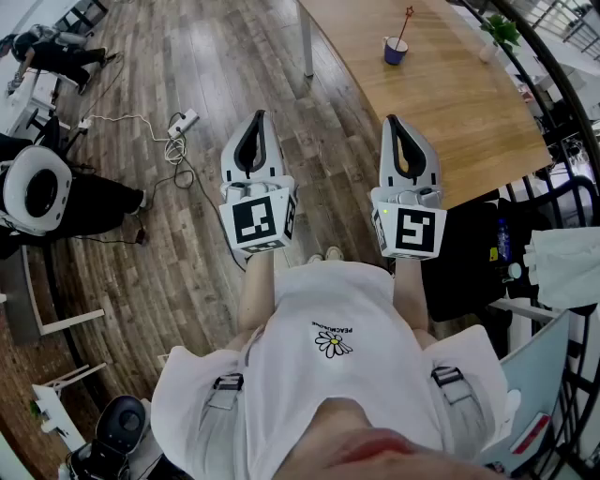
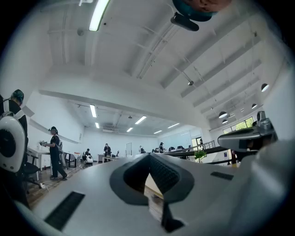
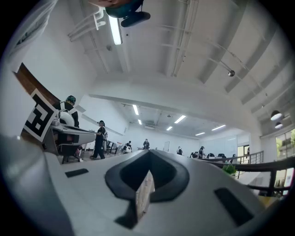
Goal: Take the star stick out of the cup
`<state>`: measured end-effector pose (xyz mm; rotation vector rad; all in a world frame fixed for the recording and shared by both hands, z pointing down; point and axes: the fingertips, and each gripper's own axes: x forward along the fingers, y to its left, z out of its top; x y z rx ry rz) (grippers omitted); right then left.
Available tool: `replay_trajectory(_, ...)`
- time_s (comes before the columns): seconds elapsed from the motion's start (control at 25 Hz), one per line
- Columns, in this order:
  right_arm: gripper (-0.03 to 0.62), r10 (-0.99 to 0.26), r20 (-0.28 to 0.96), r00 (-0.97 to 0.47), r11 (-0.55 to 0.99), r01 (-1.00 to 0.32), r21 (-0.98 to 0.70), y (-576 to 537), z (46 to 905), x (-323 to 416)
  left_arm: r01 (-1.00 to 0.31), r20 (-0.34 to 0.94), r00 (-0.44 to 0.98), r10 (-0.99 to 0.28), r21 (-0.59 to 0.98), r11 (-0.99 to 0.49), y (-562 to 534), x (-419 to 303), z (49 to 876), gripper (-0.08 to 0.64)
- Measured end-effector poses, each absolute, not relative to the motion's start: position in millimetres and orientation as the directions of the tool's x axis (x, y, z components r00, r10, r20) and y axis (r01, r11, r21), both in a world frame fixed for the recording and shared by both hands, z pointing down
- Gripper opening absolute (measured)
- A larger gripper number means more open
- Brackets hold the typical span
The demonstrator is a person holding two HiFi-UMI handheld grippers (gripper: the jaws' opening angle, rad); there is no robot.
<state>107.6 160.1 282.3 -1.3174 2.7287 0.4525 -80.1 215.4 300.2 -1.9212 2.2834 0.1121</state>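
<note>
A dark blue cup (image 1: 395,51) stands on the far part of the wooden table (image 1: 450,103). A thin stick topped with a small red star (image 1: 409,12) leans out of it. Both grippers are held well short of the cup, over the floor and the table's near edge. My left gripper (image 1: 258,117) points forward with its jaws together and nothing between them. My right gripper (image 1: 391,122) is shut and empty too, nearer the table corner. In the gripper views the left gripper (image 2: 150,156) and the right gripper (image 3: 150,152) show only meeting tips against the room; the cup is hidden there.
A small potted plant (image 1: 497,33) sits at the table's far right. A white table leg (image 1: 307,42) stands ahead on the left. A power strip with cable (image 1: 183,122) lies on the wood floor. A black chair (image 1: 469,253) is at my right, and a person in black (image 1: 56,202) at the left.
</note>
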Motion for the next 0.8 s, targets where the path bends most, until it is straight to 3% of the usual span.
replay_trajectory(0.52,0.006,-0.75,-0.204,-0.63,0.604,-0.777,0.179,137.0,287.2,113.7,-0.986,-0.149,-0.164,-0.975,-0.017,0.169,194.0,-81.6,302.9,0.014)
replay_trajectory(0.8,0.006,-0.684,-0.233,-0.692,0.692,-0.716,0.095,128.2,296.0,120.1,-0.987,-0.134,-0.159,-0.978,-0.012,0.162,174.8,-72.3,314.3,0.014)
